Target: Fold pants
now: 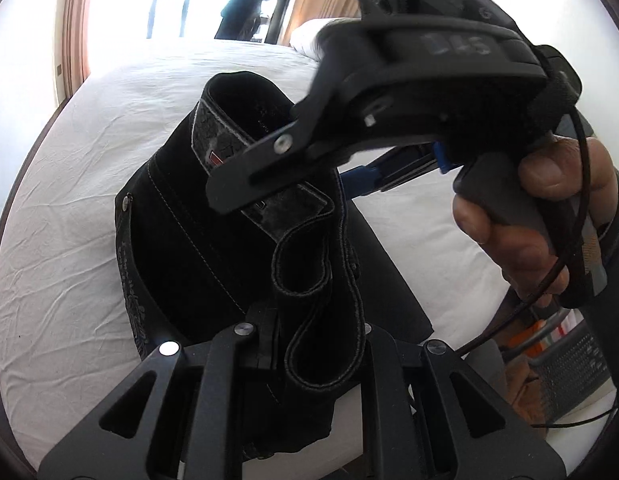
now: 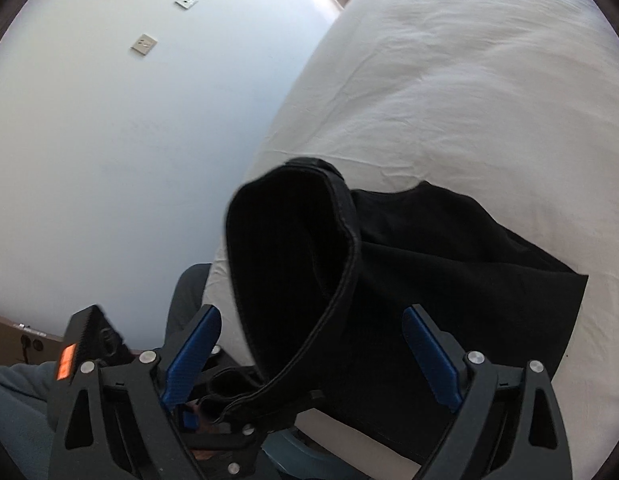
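The left gripper [image 1: 305, 344] is sitting nearly closed, its jaws pinching a fold of the black pants [image 1: 213, 248] at the bottom of the left wrist view. A hemmed edge of the cloth is looping up between the two fingers, and the fabric is hanging away from them toward the bed [image 1: 69, 200].

The right gripper [image 2: 309, 360] is standing wide apart, its blue pads [image 2: 429, 352] well clear of the cloth on both sides. A raised, curling edge of the pants [image 2: 449, 248] is passing through the gap between the fingers, but neither pad is pressing on it. In the left wrist view this same gripper [image 1: 269, 184] is hanging over the waistband, with a hand [image 1: 529, 224] wrapping around its grip and a thin black cable [image 1: 577, 216] trailing past the fingers.

The pants are lying partly on the white sheet near the edge of the bed, with one end lifted off it. The waistband with its patterned inner lining [image 1: 217, 132] is facing up, and pale stitching is running down a seam.

Beyond the bed, a bright window [image 1: 169, 0] with wooden trim is glaring at the top of the left wrist view, and a pillow [image 1: 309, 40] is resting near it. In the right wrist view a pale wall [image 2: 129, 140] with two small plates [image 2: 143, 45] is filling the left side.
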A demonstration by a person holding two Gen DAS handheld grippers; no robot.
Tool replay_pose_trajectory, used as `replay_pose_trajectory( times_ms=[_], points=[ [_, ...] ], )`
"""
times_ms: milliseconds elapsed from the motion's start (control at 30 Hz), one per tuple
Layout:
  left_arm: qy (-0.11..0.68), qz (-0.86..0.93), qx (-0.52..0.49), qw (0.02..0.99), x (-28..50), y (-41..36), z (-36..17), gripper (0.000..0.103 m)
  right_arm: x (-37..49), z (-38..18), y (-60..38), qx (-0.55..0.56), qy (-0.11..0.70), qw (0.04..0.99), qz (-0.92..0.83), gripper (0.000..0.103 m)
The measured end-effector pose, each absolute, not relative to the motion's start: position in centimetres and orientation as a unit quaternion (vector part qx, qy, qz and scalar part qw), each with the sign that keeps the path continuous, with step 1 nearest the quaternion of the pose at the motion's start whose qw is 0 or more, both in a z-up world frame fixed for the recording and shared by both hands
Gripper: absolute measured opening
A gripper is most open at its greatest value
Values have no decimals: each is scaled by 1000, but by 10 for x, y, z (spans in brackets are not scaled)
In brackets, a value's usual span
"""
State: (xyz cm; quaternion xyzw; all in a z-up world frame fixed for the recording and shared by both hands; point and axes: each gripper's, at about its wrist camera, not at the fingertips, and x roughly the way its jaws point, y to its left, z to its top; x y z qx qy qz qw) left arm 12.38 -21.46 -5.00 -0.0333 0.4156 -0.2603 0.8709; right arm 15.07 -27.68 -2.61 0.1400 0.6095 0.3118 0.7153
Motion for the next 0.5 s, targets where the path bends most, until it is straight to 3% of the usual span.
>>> replay_pose_trajectory(
  times_ms=[167, 267, 400, 500],
  points=[
    [420, -258, -9, 870, 120, -225, -49, 14, 145, -32, -273, 116, 608, 721, 311, 47],
    [416, -256, 7, 873, 116, -234, -43, 14, 142, -25, -278, 103, 599, 736, 299, 32],
    [417, -262, 21, 870, 121, -259, -44, 14, 136, -20, -295, 105, 579, 754, 291, 20],
    [423, -274, 43, 863, 125, -285, -44, 14, 125, -15, -315, 105, 563, 769, 284, 18]
  ],
)
